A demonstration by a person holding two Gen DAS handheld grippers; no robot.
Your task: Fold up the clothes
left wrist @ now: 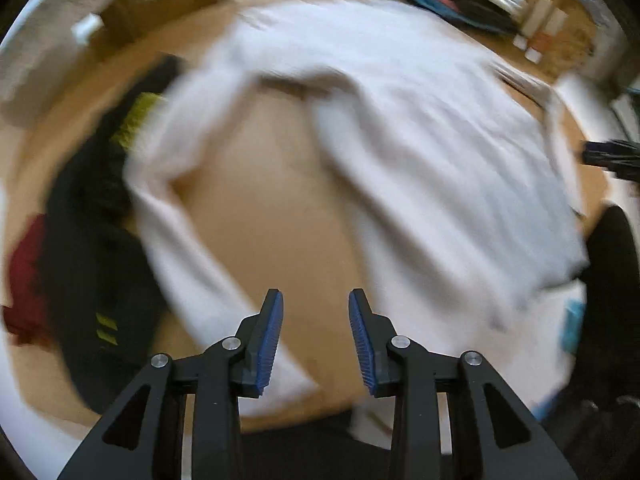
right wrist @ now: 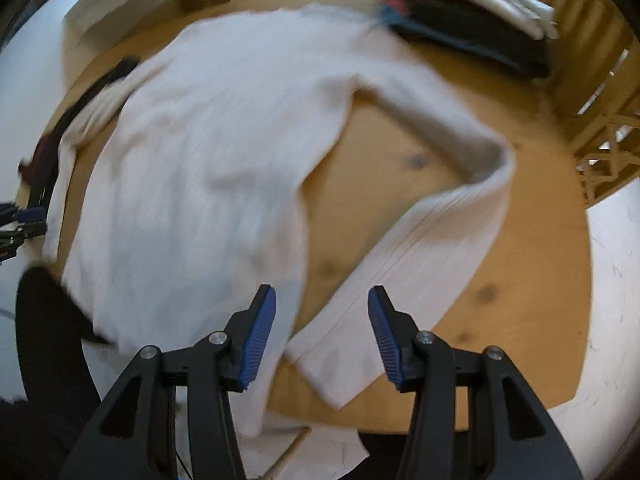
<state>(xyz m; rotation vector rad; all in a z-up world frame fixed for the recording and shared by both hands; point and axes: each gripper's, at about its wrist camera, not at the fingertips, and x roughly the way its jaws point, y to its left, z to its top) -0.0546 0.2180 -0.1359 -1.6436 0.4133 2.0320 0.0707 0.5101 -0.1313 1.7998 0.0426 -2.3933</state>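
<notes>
Evidently soft and limp, the cream ribbed-knit long-sleeved sweater (right wrist: 200, 152) sprawls across the round wooden counter (right wrist: 520, 280), both sleeves bent, its sleeve cuff (right wrist: 340, 364) best pinched by either spread, empty tongs (left wrist: 316, 340) (right wrist: 322, 336).

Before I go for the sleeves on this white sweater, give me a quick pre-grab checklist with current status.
1. Left claw open and holding nothing: ok.
2. Right claw open and holding nothing: ok.
3. White sweater spread on the wooden table: ok.
4. Right sleeve bent but reachable, cuff just ahead of the right claw: ok.
5. Left sleeve free of the dark clothes pile: cannot tell, blurred.
</notes>
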